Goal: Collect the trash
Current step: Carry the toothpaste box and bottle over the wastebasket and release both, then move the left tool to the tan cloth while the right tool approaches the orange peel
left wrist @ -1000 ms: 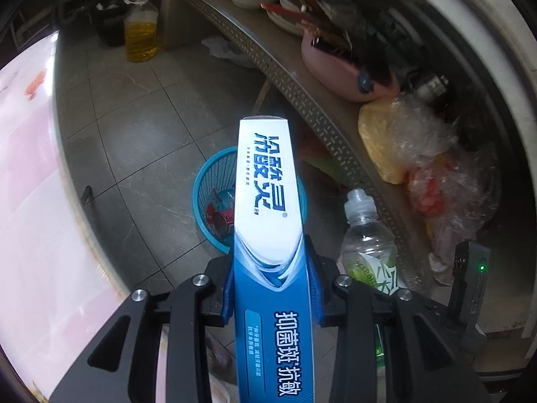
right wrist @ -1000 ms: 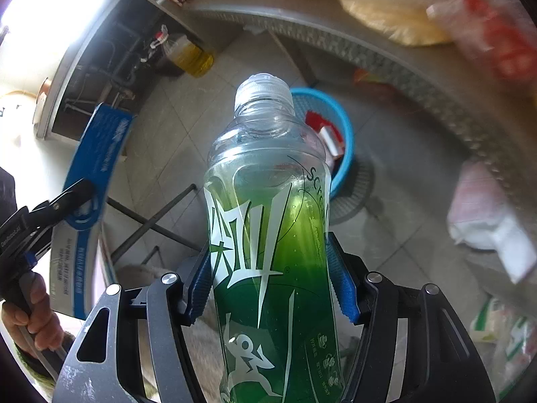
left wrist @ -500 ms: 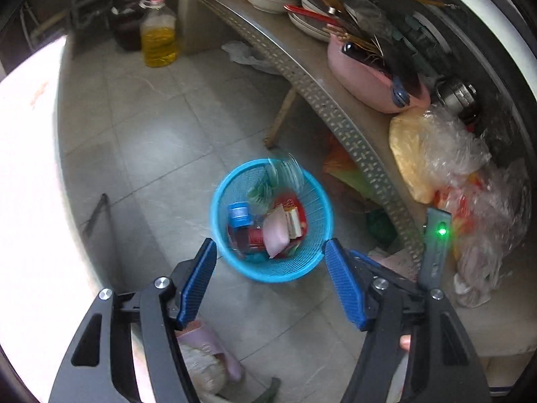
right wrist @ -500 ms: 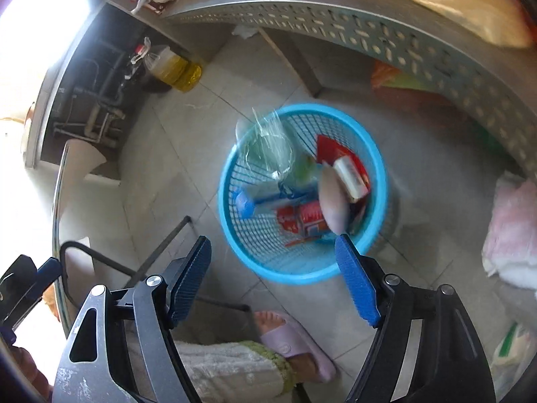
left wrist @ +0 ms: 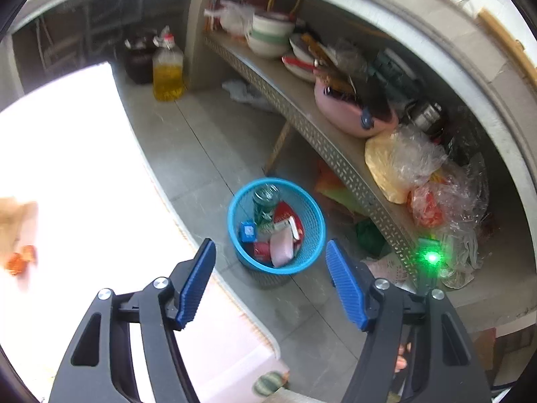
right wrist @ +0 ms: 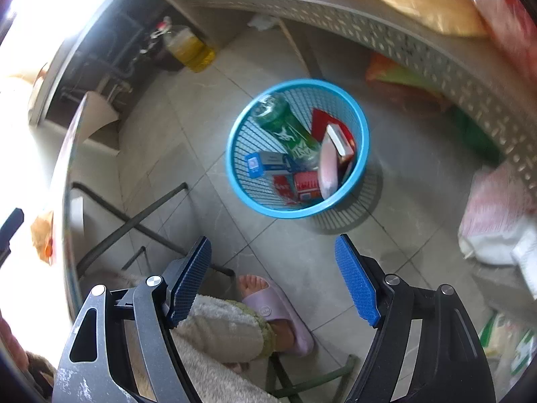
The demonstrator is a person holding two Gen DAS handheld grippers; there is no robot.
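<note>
A blue plastic basket [left wrist: 314, 215] stands on the tiled floor; it also shows in the right wrist view [right wrist: 364, 141]. In it lie a green drink bottle [right wrist: 288, 131], also seen in the left wrist view [left wrist: 265, 205], a blue toothpaste box [right wrist: 265, 163] and several red and pink wrappers. My left gripper [left wrist: 270, 282] is open and empty, above and in front of the basket. My right gripper [right wrist: 273, 278] is open and empty, high above the floor in front of the basket.
A perforated metal shelf [left wrist: 302, 117] with bowls, a pink basin and plastic bags runs along the right. A yellow oil jug [left wrist: 167, 70] stands at the back. A white table edge [left wrist: 151, 181] lies left. A person's slippered foot [right wrist: 278, 309] and chair legs [right wrist: 141, 218] are below.
One second ago the left gripper held the toothpaste box and the right held the green bottle. Both jaws opened; both items now lie in the basket. Both grippers have pulled back from the basket.
</note>
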